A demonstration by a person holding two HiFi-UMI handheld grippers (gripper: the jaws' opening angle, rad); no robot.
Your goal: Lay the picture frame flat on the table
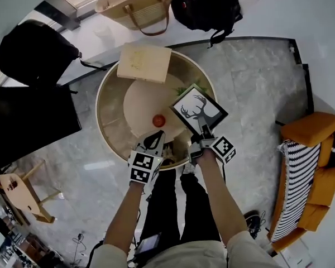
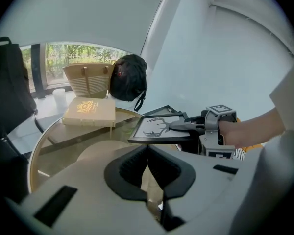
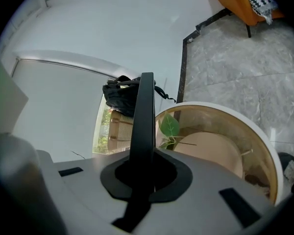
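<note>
While both bare forearms reach forward side by side over the near rim of the round table (image 1: 103, 121), each hand carries its gripper angled downward. The right gripper (image 1: 204, 133) has its jaws clamped on the near edge of the picture frame (image 1: 198, 109), which is held in the air, close to level, above the table's right edge. The frame's picture is a black antlered deer head on white. The left gripper (image 2: 147, 155) has its jaws pressed together with nothing between them, just beside a small red object (image 1: 158, 120). At the far edge lies a tan book (image 1: 144, 62); its gold emblem is too small to read.
</note>
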